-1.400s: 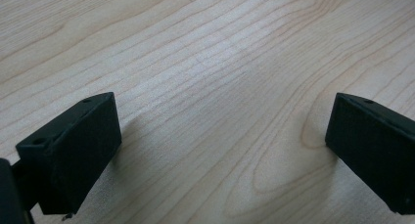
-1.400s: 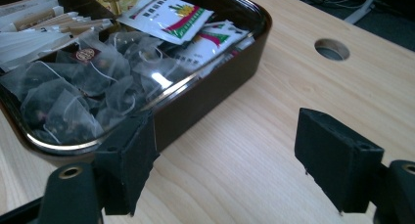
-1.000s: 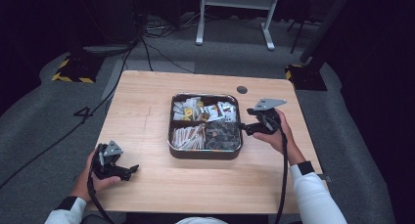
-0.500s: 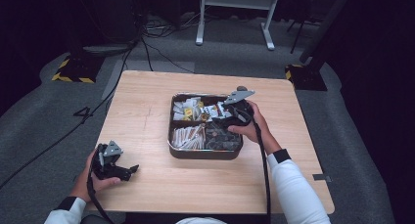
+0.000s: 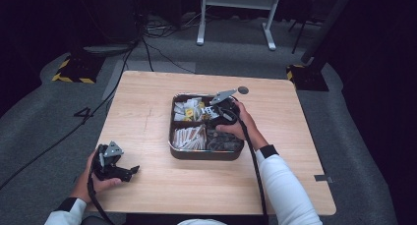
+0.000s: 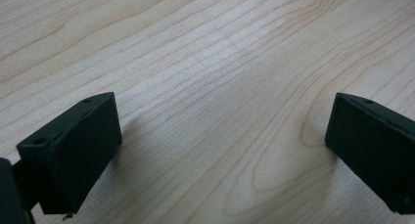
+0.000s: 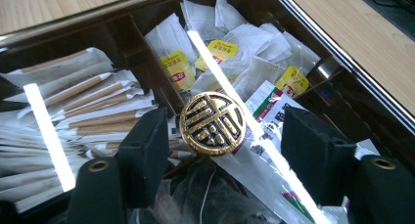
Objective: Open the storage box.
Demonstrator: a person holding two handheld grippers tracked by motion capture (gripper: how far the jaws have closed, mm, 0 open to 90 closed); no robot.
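Right gripper view: right gripper [image 7: 230, 136] jaws apart, just been closing around gold knob [image 7: 213, 123] at box [image 5: 205, 155] centre, not yet gripping. Lift remains. Left gripper [image 6: 215, 150] spread, idle near-left on table [image 5: 147, 107].

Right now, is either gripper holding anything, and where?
Nothing is held. The right gripper has been closing around the box lid's gold knob, pads not yet touching. The left gripper is open.

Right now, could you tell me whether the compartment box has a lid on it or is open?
Lid on. A clear lid covers the box: light streaks reflect across it, and its round gold knob sits between the right tool jaws, untouched.
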